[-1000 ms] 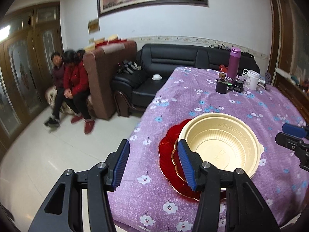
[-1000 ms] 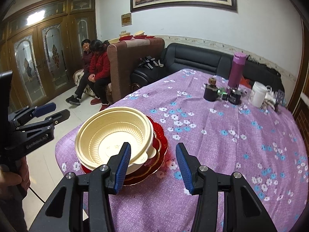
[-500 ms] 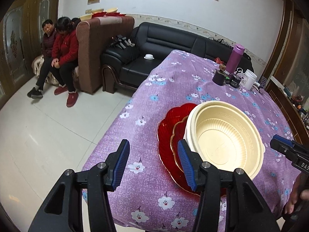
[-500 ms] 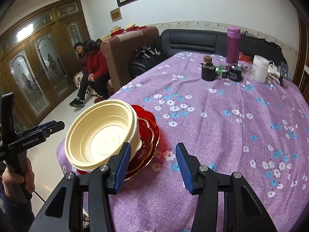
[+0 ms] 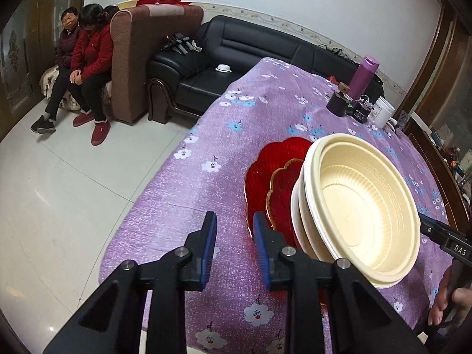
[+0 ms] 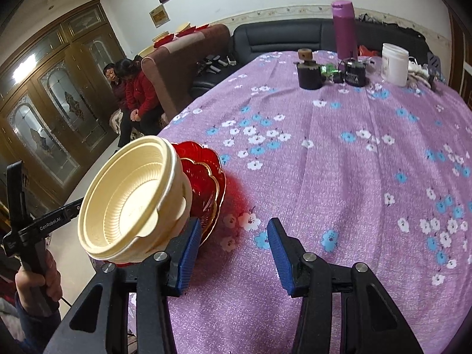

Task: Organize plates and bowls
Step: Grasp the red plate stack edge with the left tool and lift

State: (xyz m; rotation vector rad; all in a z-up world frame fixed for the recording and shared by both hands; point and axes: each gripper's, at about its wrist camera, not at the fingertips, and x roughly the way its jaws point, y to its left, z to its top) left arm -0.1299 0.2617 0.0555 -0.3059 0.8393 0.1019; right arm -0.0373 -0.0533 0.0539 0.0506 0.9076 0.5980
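left gripper (image 5: 234, 236) sits at the table edge, jaws apart, gripping nothing, just left of the stack. the cream bowls (image 5: 360, 209) are nested, at least two of them, on the red plates (image 5: 265, 177) near the edge of the purple tablecloth (image 6: 339, 162). right gripper (image 6: 233, 250) is spread wide and empty too. so the stacking looks basically done, maybe just squaring it up. bowls are round with no real long axis, mouths facing up; any lean may be lens warp.
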